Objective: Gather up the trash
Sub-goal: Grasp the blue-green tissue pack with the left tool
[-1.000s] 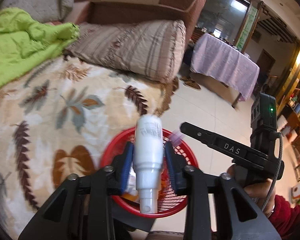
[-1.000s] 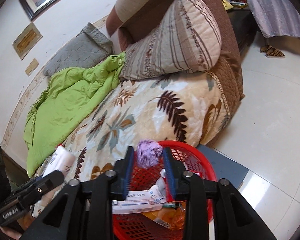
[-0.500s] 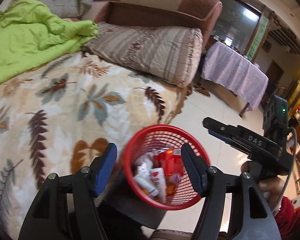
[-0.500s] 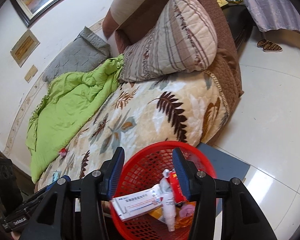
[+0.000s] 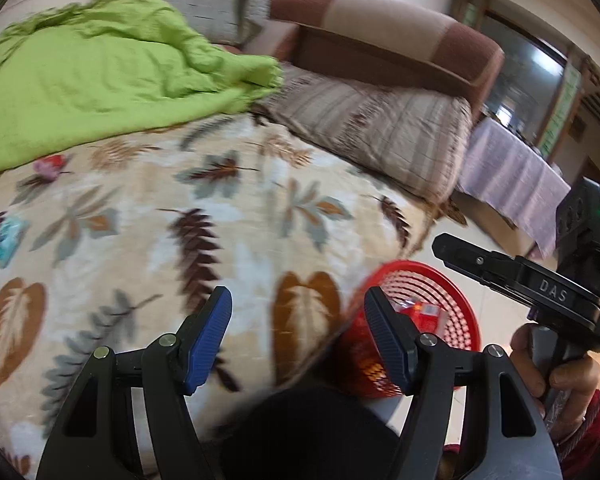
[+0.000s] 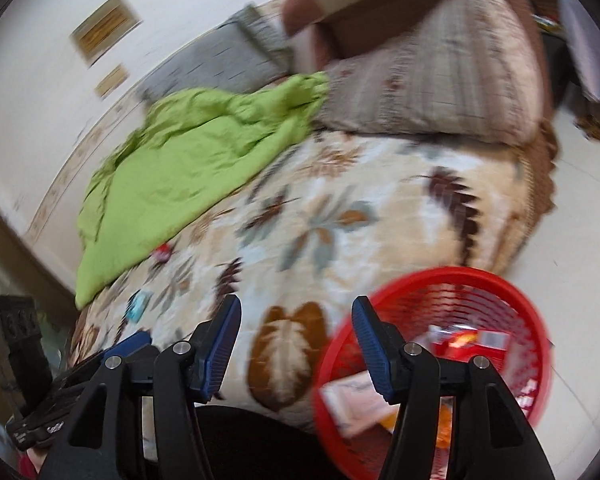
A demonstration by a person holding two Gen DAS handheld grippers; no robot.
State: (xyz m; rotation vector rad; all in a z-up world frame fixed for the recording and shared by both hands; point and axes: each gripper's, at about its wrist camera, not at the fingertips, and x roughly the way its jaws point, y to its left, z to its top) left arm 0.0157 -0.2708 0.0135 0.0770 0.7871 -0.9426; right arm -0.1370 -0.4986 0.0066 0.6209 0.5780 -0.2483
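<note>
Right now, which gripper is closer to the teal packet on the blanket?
Left. The teal packet lies on the left gripper's side; the right gripper sits farther over, by the red basket.

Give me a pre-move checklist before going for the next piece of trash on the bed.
1. Left tongs empty: ok.
2. Right tongs empty, jaws opening: ok.
3. Trash left on the blanket: ok, a teal packet and a pink-red scrap near the green quilt.
4. Path across the blanket clear: ok.
5. Red basket beside the bed, holding trash: ok.
6. What the scrap is: cannot tell, blurred.
</note>
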